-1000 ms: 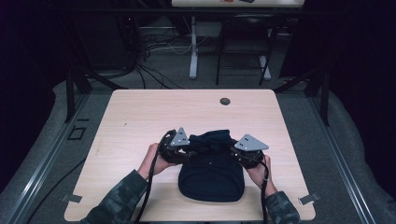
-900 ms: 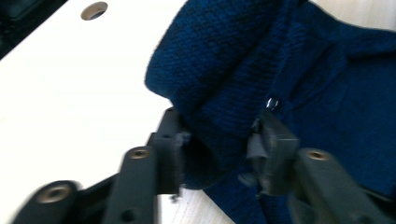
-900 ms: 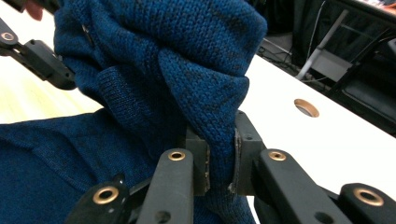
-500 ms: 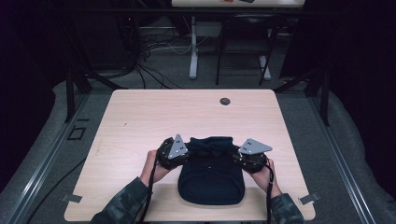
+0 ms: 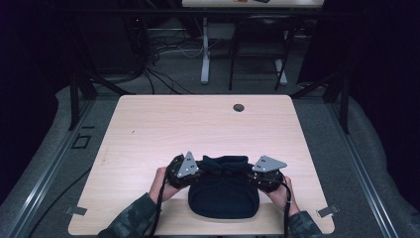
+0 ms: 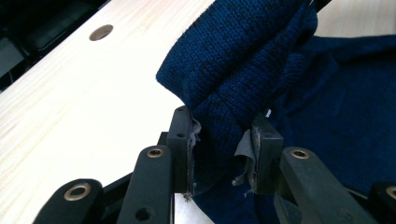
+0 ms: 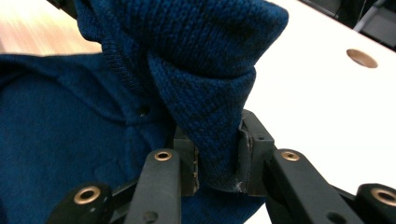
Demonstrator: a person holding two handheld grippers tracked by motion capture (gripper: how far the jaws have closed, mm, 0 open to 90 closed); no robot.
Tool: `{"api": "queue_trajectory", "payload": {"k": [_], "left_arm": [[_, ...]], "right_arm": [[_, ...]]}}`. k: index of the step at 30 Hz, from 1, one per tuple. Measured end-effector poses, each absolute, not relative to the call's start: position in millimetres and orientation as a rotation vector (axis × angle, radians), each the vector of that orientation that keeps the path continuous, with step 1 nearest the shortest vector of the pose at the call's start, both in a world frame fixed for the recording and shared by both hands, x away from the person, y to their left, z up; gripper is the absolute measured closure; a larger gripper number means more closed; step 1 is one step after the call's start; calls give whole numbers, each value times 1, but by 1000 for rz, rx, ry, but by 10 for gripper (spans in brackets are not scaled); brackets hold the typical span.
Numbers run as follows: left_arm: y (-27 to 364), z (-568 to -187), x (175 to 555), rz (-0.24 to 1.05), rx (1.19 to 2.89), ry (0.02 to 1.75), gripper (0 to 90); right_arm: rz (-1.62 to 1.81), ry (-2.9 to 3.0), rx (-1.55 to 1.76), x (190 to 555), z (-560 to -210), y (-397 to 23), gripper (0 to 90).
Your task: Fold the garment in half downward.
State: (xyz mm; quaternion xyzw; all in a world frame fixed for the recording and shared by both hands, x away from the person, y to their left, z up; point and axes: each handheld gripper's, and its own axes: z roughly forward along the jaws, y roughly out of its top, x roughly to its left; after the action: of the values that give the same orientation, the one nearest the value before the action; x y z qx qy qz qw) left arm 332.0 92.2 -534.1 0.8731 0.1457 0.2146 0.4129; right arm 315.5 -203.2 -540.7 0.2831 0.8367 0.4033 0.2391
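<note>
A dark blue knitted sweater (image 5: 223, 198) lies bunched on the table near its front edge. My left gripper (image 5: 200, 169) holds its upper left edge and my right gripper (image 5: 250, 171) its upper right edge. In the left gripper view the pads (image 6: 219, 140) are shut on a thick fold of the knit (image 6: 243, 60), lifted off the wood. In the right gripper view the jaws (image 7: 217, 149) pinch another fold (image 7: 196, 56); they have just been easing open slightly, with the fabric still pressed between them.
The light wooden table (image 5: 198, 124) has a round cable hole (image 5: 238, 107) at its far middle. A person's hands and camouflage sleeves (image 5: 133, 218) come in at the front edge. Beyond the table are dark floor, cables and a desk leg (image 5: 204, 54).
Both grippers have moved a little toward the front edge and lower, bringing the sweater's upper edge with them. The left jaws closed on the fold.
</note>
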Motion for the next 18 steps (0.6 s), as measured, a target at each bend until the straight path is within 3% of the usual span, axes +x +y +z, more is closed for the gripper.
{"api": "queue_trajectory", "payload": {"k": [9, 14, 18], "left_arm": [[93, -537, 326, 506, 2205, 345, 678], [93, -539, 326, 474, 2212, 353, 675], [91, -540, 324, 462, 2223, 349, 670]], "right_arm": [[1103, 2332, 791, 308, -545, -205, 717], [1139, 2352, 848, 303, -543, -209, 550], [1157, 2324, 846, 296, -537, -212, 544]]}}
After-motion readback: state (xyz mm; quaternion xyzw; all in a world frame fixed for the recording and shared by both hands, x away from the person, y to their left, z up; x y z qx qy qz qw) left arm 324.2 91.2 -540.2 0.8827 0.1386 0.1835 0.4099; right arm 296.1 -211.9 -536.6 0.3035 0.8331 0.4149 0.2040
